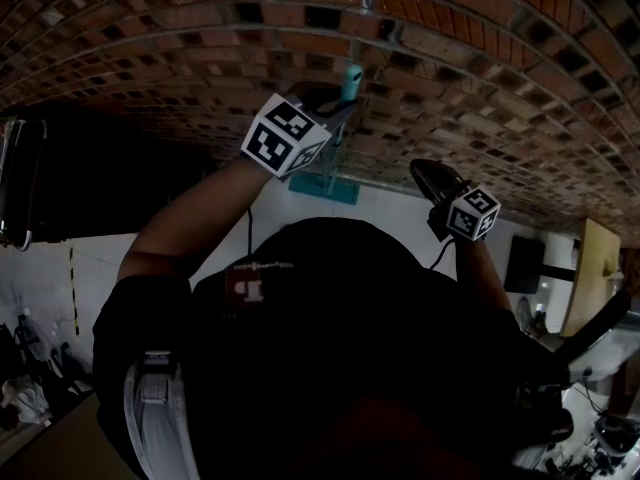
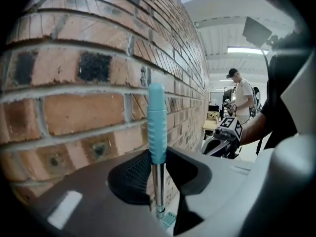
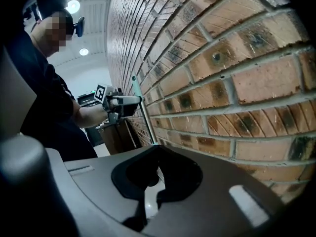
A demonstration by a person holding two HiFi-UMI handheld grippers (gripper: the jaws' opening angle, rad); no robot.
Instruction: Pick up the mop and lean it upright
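A: What is the mop (image 2: 157, 127) looking like between the left gripper's (image 2: 158, 174) jaws?
B: Its blue-green grip is looking like dull plastic with little ridges. The pole (image 2: 158, 191) under it is shining like smooth metal.
A: And the wall (image 2: 74, 107) just past the jaws?
B: Its bricks are looking rough and dull, with gritty grey lines between them.
A: And the gripper itself?
B: Its grey shell is looking like smooth plastic. Its black pads (image 2: 131, 174) are looking bumpy.

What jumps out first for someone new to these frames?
The brick wall fills every view. Close before it, the left gripper clamps the mop's teal-gripped handle, with the teal mop head low at the wall's foot. The right gripper, alongside, holds nothing.
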